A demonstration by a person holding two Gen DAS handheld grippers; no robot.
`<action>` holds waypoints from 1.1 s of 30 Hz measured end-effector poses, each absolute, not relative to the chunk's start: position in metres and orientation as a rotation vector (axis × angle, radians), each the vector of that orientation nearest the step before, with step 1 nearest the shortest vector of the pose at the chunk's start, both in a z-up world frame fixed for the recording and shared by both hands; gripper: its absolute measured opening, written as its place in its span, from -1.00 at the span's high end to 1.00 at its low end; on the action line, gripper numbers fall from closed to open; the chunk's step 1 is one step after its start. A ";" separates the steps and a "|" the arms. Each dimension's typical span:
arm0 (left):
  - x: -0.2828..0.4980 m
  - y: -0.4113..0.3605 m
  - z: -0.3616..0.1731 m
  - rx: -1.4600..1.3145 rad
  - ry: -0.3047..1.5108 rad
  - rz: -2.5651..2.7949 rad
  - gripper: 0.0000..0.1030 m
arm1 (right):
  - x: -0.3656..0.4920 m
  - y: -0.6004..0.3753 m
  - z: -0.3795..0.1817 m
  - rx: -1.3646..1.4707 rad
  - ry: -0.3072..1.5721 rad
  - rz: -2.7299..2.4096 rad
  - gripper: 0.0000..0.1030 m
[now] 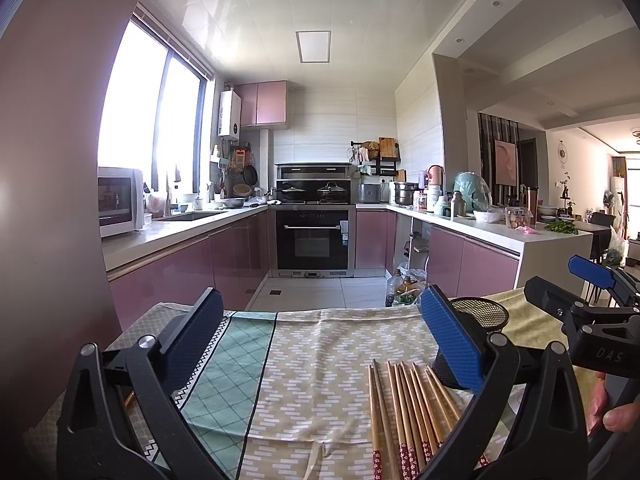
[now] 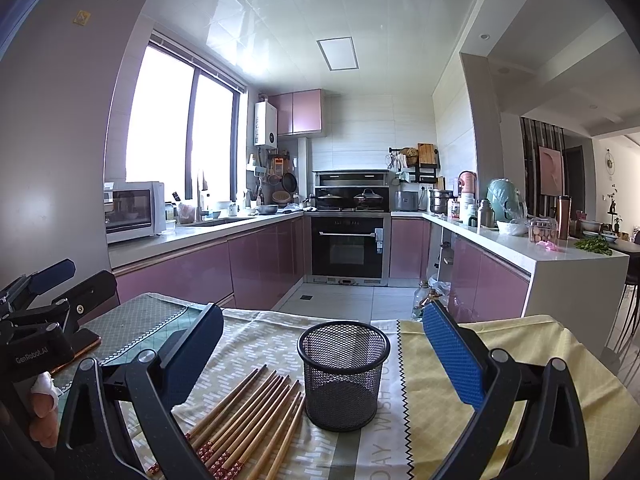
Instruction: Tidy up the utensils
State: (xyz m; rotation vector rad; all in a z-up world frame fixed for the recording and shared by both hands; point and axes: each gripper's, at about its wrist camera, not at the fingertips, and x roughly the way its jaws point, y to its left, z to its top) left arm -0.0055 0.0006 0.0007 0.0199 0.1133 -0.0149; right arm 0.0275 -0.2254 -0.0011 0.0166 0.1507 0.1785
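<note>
Several wooden chopsticks (image 2: 248,416) with red patterned ends lie side by side on the cloth-covered table (image 2: 500,360). They also show in the left wrist view (image 1: 408,412). A black mesh cup (image 2: 343,372) stands upright and empty just right of them; in the left wrist view the mesh cup (image 1: 480,316) is partly hidden behind my finger. My left gripper (image 1: 320,320) is open and empty above the cloth, left of the chopsticks. My right gripper (image 2: 324,332) is open and empty, with the cup between its fingers' line of sight.
The table's far edge meets a tiled floor (image 2: 340,300). Bottles and bags (image 2: 428,296) sit on the floor by pink kitchen cabinets (image 2: 260,264). A phone-like object (image 2: 80,350) lies on the cloth at the left.
</note>
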 end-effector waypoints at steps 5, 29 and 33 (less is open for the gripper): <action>-0.006 0.002 0.001 0.019 0.113 -0.016 -0.89 | 0.028 -0.226 -0.001 0.019 0.152 0.180 -0.88; -0.006 0.002 0.001 0.015 0.113 -0.015 -0.89 | 0.029 -0.225 -0.002 0.020 0.154 0.185 -0.88; -0.006 0.002 0.001 0.014 0.113 -0.016 -0.89 | 0.029 -0.225 -0.002 0.020 0.153 0.184 -0.88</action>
